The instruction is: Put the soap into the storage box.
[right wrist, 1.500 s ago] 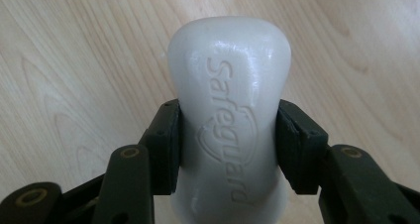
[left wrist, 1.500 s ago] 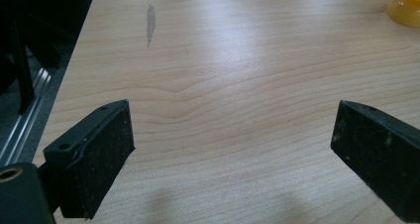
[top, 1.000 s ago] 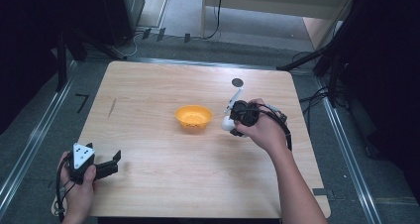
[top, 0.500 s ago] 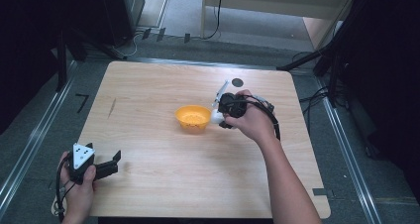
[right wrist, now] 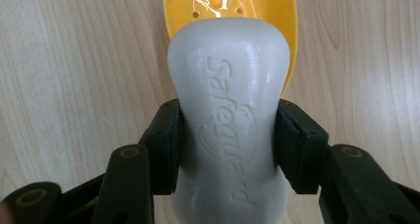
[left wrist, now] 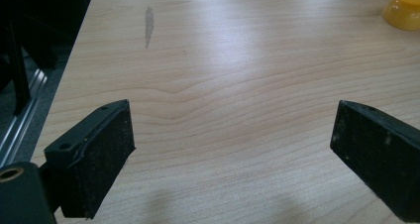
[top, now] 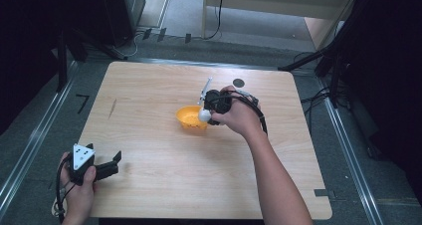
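White soap, orange-yellow bowl, pale wood table

The soap bar is plain off-white with an embossed brand word in the same tone; the bowl is glossy orange-yellow. The table is light wood with wavy brown grain and one dark grey streak. Both the left gripper and the right gripper are matt black, the left topped by a grey plate.

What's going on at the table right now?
The right gripper is clamped on a white bar of soap embossed with "Safeguard" and holds it just over the small orange plastic bowl in the middle of the light wooden table. The soap is not yet in the bowl. The left gripper sits at the near left corner, jaws wide open on nothing.
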A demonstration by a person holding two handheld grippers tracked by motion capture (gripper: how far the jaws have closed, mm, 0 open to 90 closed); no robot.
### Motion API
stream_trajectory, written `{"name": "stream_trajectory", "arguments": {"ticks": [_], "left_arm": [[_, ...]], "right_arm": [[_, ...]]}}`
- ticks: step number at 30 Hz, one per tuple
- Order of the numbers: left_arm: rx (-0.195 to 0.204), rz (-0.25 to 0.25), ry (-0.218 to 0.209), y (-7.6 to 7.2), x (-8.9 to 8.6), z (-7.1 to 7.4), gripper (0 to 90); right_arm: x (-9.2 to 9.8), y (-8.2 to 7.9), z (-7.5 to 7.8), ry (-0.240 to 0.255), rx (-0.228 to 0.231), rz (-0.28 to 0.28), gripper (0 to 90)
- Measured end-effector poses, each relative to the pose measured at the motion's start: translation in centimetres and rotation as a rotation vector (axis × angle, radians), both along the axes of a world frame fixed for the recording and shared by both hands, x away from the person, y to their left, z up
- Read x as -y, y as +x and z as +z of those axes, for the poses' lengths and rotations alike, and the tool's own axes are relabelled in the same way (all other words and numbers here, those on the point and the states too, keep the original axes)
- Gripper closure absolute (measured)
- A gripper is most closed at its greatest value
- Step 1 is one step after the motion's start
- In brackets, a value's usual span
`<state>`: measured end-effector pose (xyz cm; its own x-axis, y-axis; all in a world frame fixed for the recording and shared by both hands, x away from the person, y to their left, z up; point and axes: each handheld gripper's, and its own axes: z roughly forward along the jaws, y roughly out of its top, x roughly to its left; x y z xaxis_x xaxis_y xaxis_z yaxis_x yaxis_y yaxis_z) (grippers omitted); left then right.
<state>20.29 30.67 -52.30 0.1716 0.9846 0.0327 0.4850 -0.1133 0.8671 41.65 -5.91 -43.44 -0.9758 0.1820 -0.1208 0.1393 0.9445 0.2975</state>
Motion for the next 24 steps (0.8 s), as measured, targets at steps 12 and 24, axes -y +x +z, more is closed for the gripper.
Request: {"name": "stream_trajectory", "arguments": {"ticks": [12,24], "left_arm": [[0.001,-0.002,-0.002,0.0,0.0,0.0,3.7],[0.001,-0.004,-0.002,0.0,0.0,0.0,3.7]], "right_arm": [[-2.7,0.8,0.1,-0.008,-0.010,0.024,50.9],[-4.5,1.5,-0.3,-0.028,-0.011,0.058,50.9]]}}
